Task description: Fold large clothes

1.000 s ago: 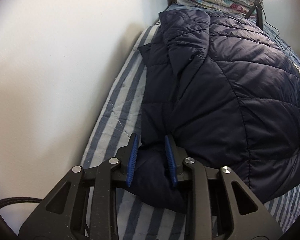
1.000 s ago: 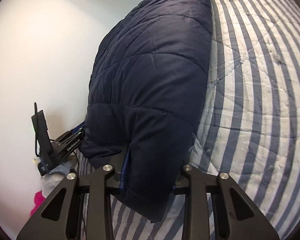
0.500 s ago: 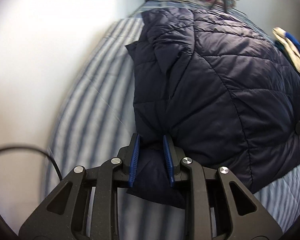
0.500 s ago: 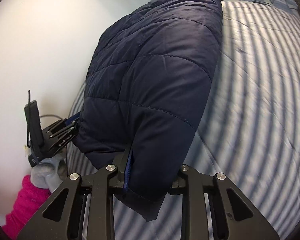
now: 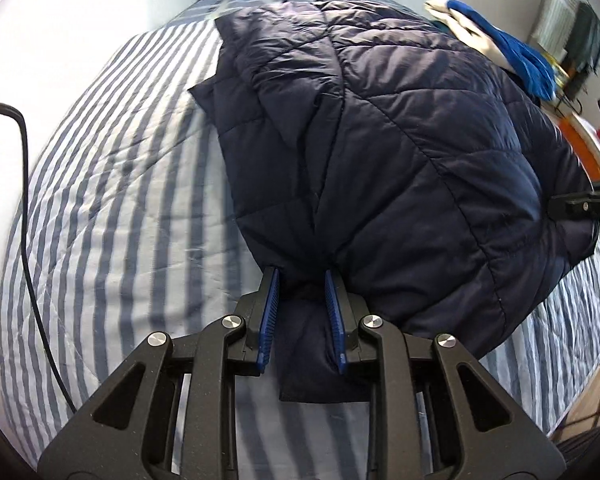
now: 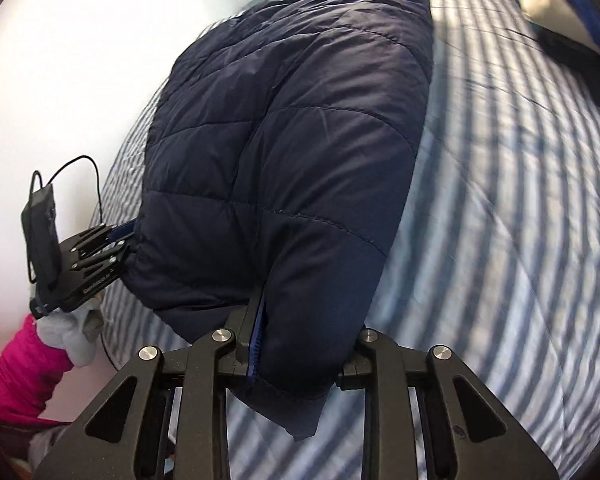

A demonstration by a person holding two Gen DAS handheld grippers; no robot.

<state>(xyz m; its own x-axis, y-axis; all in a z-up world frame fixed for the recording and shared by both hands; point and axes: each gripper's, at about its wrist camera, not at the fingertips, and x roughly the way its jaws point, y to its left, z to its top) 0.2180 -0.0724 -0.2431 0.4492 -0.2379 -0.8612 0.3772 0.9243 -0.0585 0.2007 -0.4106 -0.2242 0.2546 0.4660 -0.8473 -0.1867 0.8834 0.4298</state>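
The navy quilted jacket (image 5: 400,152) lies along the middle of the striped bed (image 5: 112,208), its near end raised. Your left gripper (image 5: 302,314) and right gripper (image 6: 300,344) each pinch a near hem corner. Keep both level and taut, carrying the hem toward the bed's far edge.

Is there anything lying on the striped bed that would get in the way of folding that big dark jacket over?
Nothing visible does. Both jaws already grip the jacket, and the striped bedspread beside it is bare. The blue-and-white clothes lie behind it.
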